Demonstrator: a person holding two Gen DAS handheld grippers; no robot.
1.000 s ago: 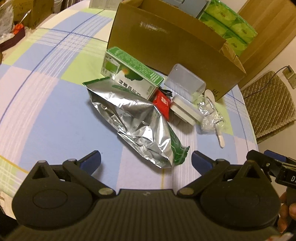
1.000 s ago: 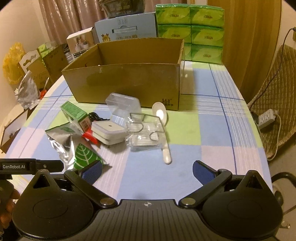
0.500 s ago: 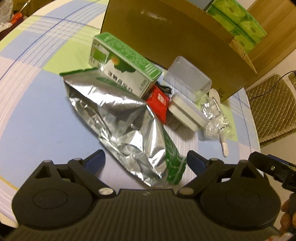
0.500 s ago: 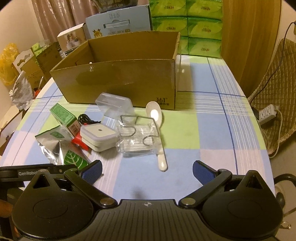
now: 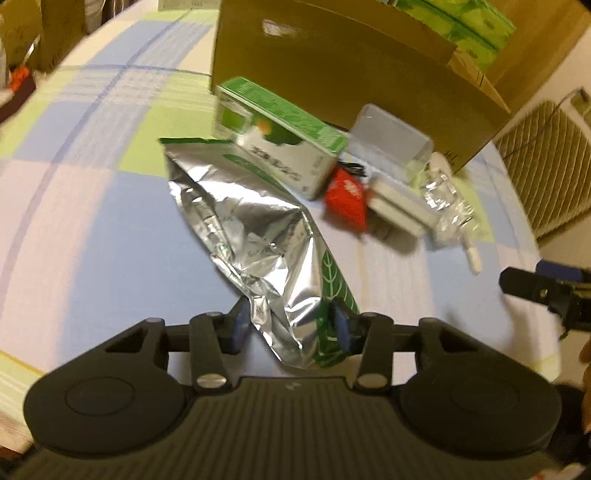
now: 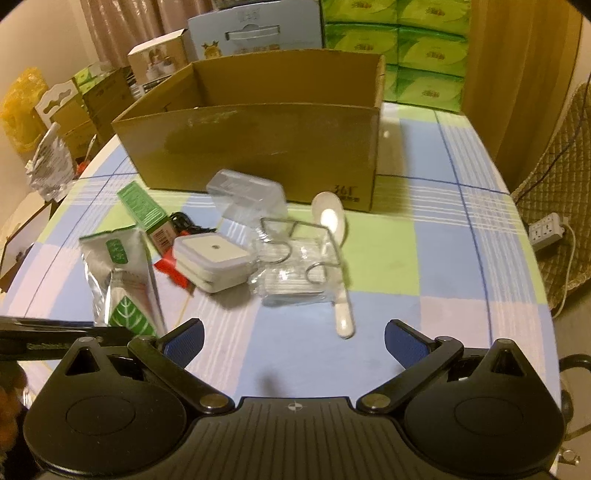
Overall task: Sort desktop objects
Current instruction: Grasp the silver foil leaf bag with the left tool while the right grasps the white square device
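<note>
My left gripper is shut on the near end of a crumpled silver foil bag with a green leaf print; the bag also shows in the right wrist view. Beyond it lie a green and white carton, a red packet, a white square case, a clear plastic box, a clear packet with wire hooks and a white spoon. An open cardboard box stands behind them. My right gripper is open and empty above the tablecloth, near the spoon's handle.
The round table has a checked blue, green and pink cloth. Green tissue packs and other cartons stand behind the cardboard box. A padded chair and a power strip are off the table's right edge.
My left gripper moved forward over the bag's near end and closed on it. My right gripper stayed open and shifted only slightly.
</note>
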